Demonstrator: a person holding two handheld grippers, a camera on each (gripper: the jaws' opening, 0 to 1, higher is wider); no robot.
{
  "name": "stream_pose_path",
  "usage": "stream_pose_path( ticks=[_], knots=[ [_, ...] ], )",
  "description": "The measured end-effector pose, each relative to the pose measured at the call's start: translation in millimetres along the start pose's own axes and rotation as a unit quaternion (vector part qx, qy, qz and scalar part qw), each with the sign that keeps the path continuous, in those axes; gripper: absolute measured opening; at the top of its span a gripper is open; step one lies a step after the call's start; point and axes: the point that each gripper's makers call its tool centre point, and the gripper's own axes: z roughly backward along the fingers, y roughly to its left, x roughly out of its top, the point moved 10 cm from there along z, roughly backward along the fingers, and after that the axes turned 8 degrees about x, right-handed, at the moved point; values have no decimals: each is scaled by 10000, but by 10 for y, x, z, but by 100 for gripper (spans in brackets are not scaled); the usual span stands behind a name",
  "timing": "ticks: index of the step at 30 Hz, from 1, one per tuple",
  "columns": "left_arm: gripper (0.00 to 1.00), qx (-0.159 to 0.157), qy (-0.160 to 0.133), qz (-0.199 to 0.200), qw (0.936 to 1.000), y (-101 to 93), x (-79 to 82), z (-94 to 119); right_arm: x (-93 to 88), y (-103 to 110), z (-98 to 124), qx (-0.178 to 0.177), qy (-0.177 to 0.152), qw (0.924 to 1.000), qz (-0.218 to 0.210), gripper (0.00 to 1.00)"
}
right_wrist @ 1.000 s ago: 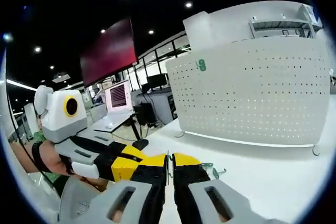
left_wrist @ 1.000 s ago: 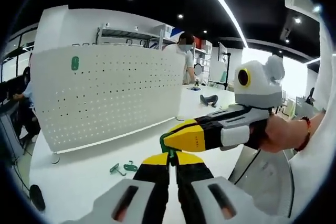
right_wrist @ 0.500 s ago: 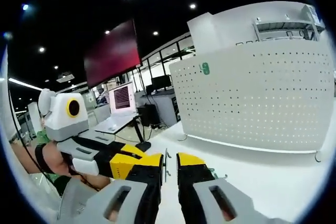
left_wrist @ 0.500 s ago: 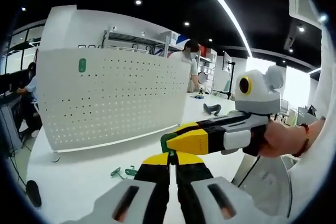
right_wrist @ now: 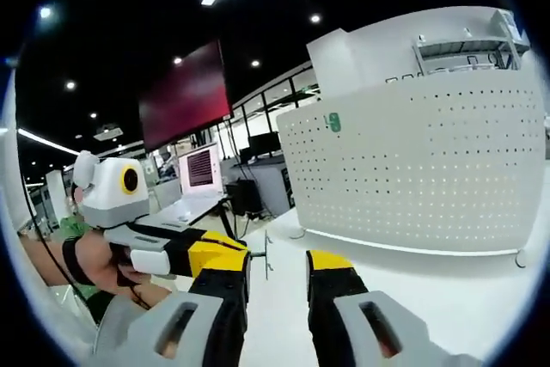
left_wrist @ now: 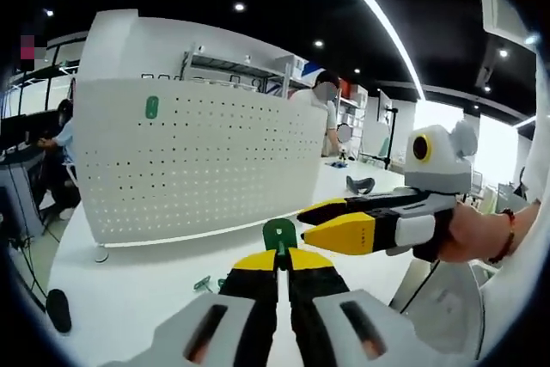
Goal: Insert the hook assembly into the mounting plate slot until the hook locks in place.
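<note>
The left gripper (left_wrist: 278,257) has its yellow-tipped fingers (left_wrist: 254,260) pressed together on the small green hook assembly (left_wrist: 279,235), whose rounded green head stands up just past the fingertips. Off to the right of those fingers the right gripper (left_wrist: 331,223) comes in sideways, a hand (left_wrist: 471,235) with a red wristband behind it; its fingers are spread apart with nothing between them, their tips just beside the green head but, as far as I can make out, not touching it.

In the right gripper view, the right gripper (right_wrist: 278,262) has a clear gap between its own fingers, and the left gripper (right_wrist: 249,253) reaches in from the left with a thin metal hook end poking up beyond its tip.

Beyond both pairs of fingers stands the white perforated mounting plate (left_wrist: 206,161), upright on the white tabletop (left_wrist: 129,298), with a small green tag (left_wrist: 152,107) near its upper corner. A few loose green hook pieces (left_wrist: 206,284) lie on the tabletop below and left of the left fingers.
</note>
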Motion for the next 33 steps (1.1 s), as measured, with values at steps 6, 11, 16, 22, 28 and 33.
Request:
stream_pose_path(
  ticks=[6, 11, 16, 22, 28, 33],
  knots=[
    [3, 20, -7, -81, 10000, 52, 39, -19, -41, 1, 47, -21, 17, 10000, 69, 33],
    [3, 43, -52, -142, 9999, 68, 79, -53, -88, -1, 91, -47, 3, 10000, 47, 40],
    [3, 118, -94, -156, 9998, 88, 154, -104, -137, 1, 145, -64, 75, 10000, 4, 41],
    [3, 143, -54, -105, 9998, 113, 171, -189, -170, 10, 219, -100, 125, 9998, 99, 46],
    [3, 364, -91, -121, 9992, 158, 206, -272, -167, 31, 252, -117, 73, 9994, 311, 58],
    [3, 468, -133, -171, 9987, 216, 258, -337, -190, 36, 272, -149, 160, 9991, 366, 61]
  ],
)
